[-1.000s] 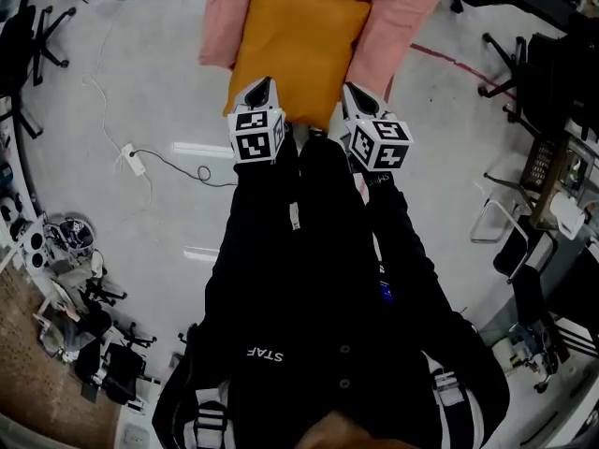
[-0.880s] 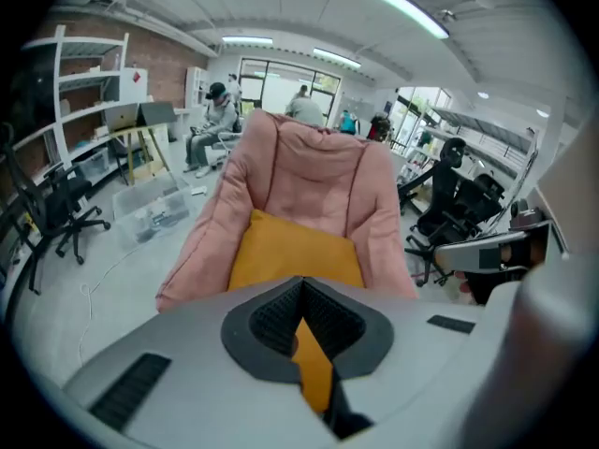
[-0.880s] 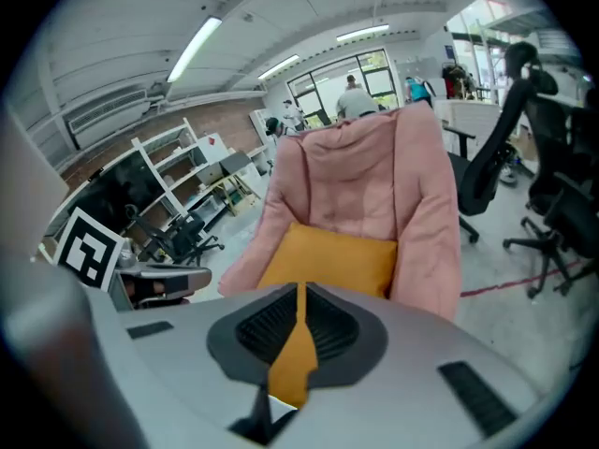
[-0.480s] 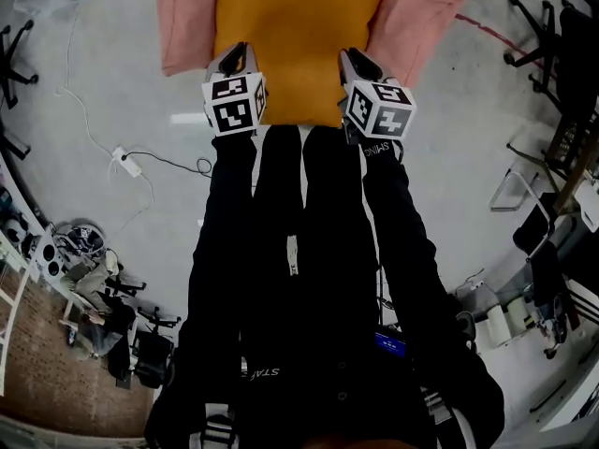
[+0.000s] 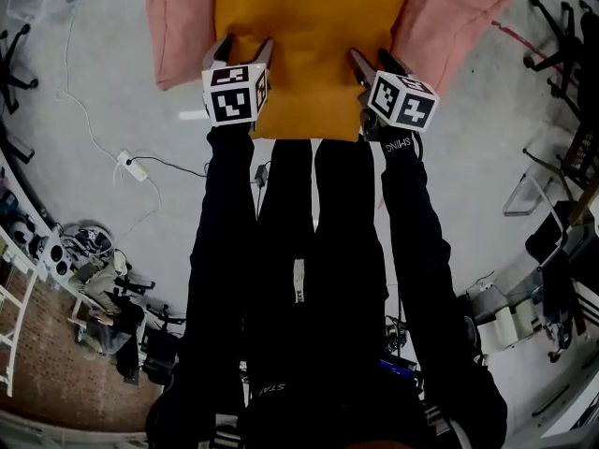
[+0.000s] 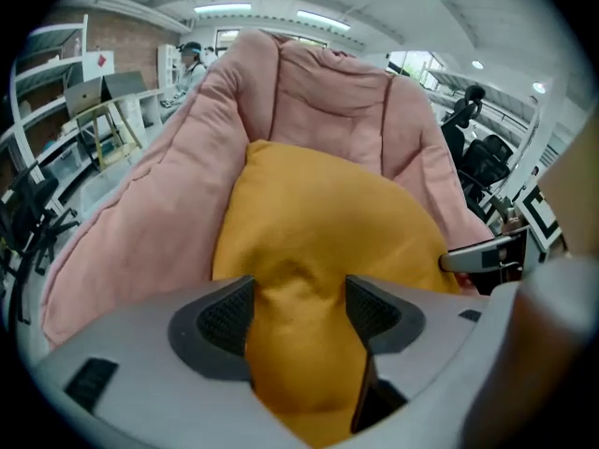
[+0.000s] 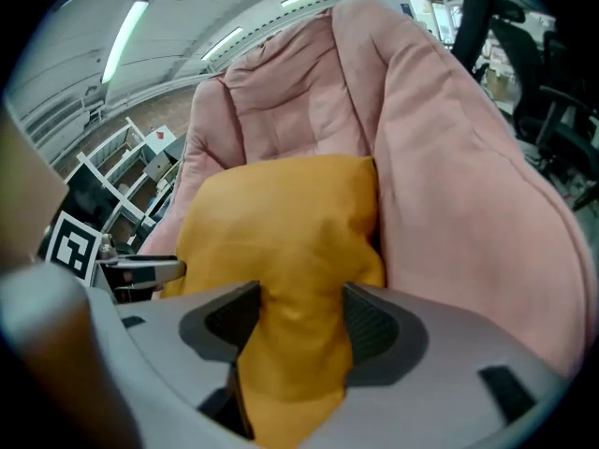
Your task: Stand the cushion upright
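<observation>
An orange cushion point(image 5: 314, 36) rests on a pink padded lounger point(image 5: 178, 26), leaning back against it point(image 6: 328, 223) point(image 7: 281, 223). My left gripper point(image 5: 243, 50) is at the cushion's near left corner and my right gripper point(image 5: 376, 62) at its near right corner. Both pairs of jaws have just been opening and now stand spread. A bunched fold of the orange fabric still lies between the left gripper's point(image 6: 298, 302) pads and between the right gripper's point(image 7: 301, 311) pads. The cushion's near edge is hidden behind the jaws.
The lounger's pink sides point(image 6: 140, 223) point(image 7: 449, 185) rise on both sides of the cushion. A power strip with its cable point(image 5: 133, 165) lies on the grey floor at left. Office chairs point(image 5: 562, 26) stand at right, and equipment clutter point(image 5: 84, 269) at lower left.
Both grippers came down with the cushion onto the lounger. Their jaws, pinched on the cushion's corners before, have spread apart.
</observation>
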Motion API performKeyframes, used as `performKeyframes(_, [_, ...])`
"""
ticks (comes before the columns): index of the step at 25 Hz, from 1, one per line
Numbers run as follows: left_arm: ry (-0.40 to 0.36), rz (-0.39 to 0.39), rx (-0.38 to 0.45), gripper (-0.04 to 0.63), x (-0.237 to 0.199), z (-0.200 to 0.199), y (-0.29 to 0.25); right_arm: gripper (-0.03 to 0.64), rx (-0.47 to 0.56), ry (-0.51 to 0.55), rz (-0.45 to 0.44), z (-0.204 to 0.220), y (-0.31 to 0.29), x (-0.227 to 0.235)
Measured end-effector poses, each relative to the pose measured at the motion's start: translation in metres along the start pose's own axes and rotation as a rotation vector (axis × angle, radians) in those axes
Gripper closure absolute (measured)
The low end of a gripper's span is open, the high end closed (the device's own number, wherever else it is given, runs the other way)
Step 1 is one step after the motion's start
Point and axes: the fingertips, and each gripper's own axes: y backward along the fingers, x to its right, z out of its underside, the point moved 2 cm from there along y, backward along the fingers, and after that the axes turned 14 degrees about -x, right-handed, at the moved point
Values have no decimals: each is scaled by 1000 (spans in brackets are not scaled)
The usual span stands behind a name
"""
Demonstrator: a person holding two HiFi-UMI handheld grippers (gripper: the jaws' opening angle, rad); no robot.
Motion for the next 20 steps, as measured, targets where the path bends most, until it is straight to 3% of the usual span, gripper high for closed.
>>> performKeyframes(3, [-2, 41, -20, 314, -2, -1, -8, 366, -17, 2, -19, -2, -10, -2])
performKeyframes(7, [-4, 70, -26, 439, 3, -3, -11, 470, -36, 19, -31, -4, -14, -6])
performKeyframes(12, [-4, 61, -2, 545, 12, -7, 3, 576, -6, 5, -8, -8, 0, -16])
performKeyframes(20, [50, 74, 47, 577, 21, -6, 64, 595, 88, 24, 19, -14, 68, -48])
